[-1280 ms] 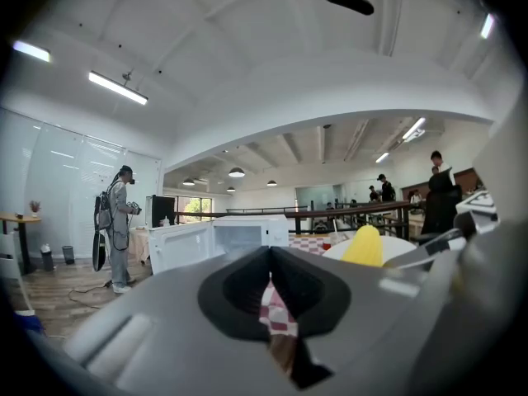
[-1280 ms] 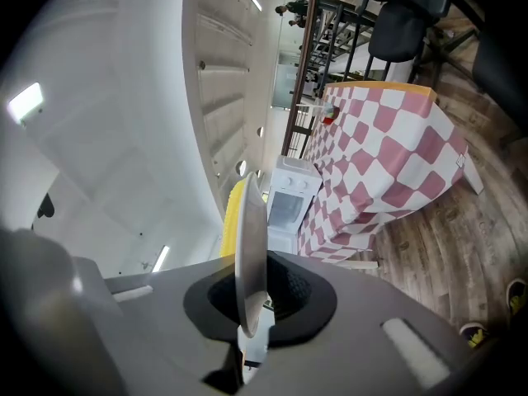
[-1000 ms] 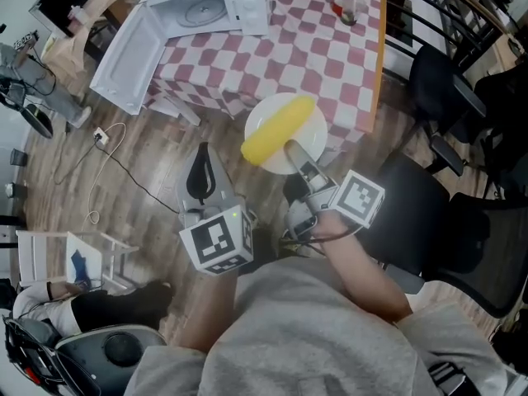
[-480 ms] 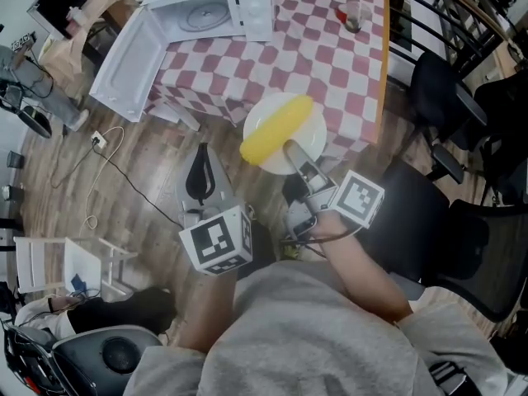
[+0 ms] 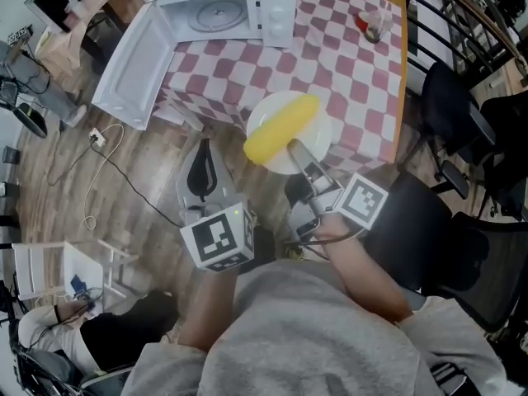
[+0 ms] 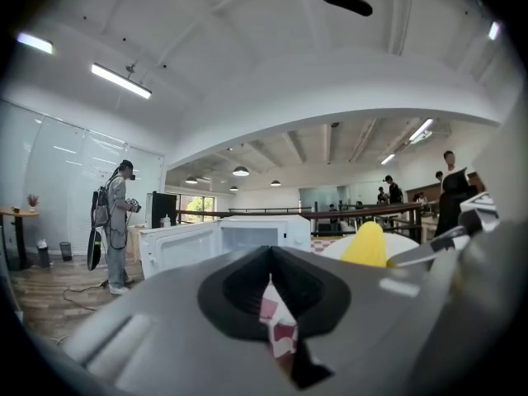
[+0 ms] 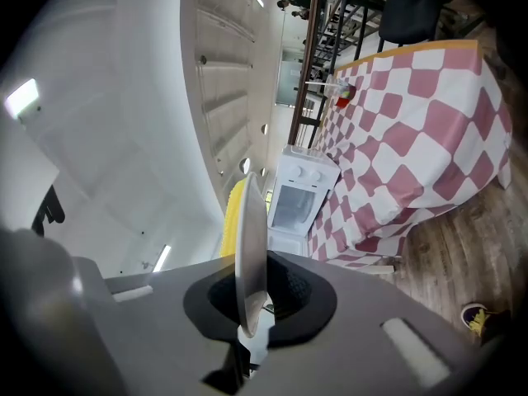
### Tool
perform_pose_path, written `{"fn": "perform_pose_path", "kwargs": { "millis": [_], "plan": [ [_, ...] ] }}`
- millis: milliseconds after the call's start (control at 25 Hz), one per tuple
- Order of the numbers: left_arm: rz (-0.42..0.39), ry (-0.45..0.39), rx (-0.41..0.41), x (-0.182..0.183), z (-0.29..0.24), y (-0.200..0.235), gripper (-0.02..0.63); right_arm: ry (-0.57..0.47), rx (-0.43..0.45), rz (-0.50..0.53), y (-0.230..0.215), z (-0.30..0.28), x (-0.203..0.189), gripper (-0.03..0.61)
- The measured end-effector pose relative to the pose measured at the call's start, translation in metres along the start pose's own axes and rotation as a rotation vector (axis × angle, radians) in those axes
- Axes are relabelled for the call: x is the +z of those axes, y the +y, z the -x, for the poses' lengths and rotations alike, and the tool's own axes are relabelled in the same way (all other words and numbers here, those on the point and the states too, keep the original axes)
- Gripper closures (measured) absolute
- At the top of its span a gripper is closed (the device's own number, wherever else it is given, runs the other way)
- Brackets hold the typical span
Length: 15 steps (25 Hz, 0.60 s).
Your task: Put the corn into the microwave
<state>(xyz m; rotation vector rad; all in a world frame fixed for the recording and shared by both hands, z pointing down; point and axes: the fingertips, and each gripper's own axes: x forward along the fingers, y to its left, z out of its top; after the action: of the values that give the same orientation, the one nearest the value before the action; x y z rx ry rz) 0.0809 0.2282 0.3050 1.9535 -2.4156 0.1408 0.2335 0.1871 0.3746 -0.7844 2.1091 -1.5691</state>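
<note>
A yellow corn cob (image 5: 280, 129) lies on a white plate (image 5: 320, 132) held in the air in front of the checkered table (image 5: 346, 64). My right gripper (image 5: 295, 151) is shut on the plate's near rim. In the right gripper view the plate (image 7: 250, 246) stands edge-on between the jaws, with the corn (image 7: 232, 217) behind it. The white microwave (image 5: 223, 11) stands on the table's far left, its door (image 5: 136, 64) swung wide open to the left. My left gripper (image 5: 200, 162) hovers over the floor left of the plate, shut and holding nothing.
A small cup with something red (image 5: 373, 23) stands at the table's far right. Black chairs (image 5: 450, 97) crowd the right side. A cable (image 5: 107, 155) runs over the wooden floor at the left. A person (image 6: 115, 221) stands far off in the left gripper view.
Both grippers and the plate with the corn have come nearer to the table; the microwave now shows closer and more to the right. The grip on the plate is unchanged.
</note>
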Motion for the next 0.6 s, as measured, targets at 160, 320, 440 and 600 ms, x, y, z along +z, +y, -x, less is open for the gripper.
{"fn": "perform_pose_path", "kwargs": {
  "millis": [160,320,440,600],
  "plan": [
    [0.007,-0.002,0.003,0.001,-0.024,0.021,0.603,0.006,0.003,0.007,0.001,-0.032,-0.001,0.572],
    [0.013,0.001,0.012,-0.001,-0.043,0.043,0.603,0.012,0.000,0.016,0.002,-0.059,-0.003,0.572],
    [0.022,0.008,0.010,-0.003,-0.058,0.055,0.603,0.015,-0.004,0.030,0.004,-0.076,-0.003,0.571],
    [0.028,0.013,-0.007,-0.002,-0.081,0.067,0.603,0.015,-0.017,0.044,0.006,-0.098,-0.002,0.572]
  ]
}}
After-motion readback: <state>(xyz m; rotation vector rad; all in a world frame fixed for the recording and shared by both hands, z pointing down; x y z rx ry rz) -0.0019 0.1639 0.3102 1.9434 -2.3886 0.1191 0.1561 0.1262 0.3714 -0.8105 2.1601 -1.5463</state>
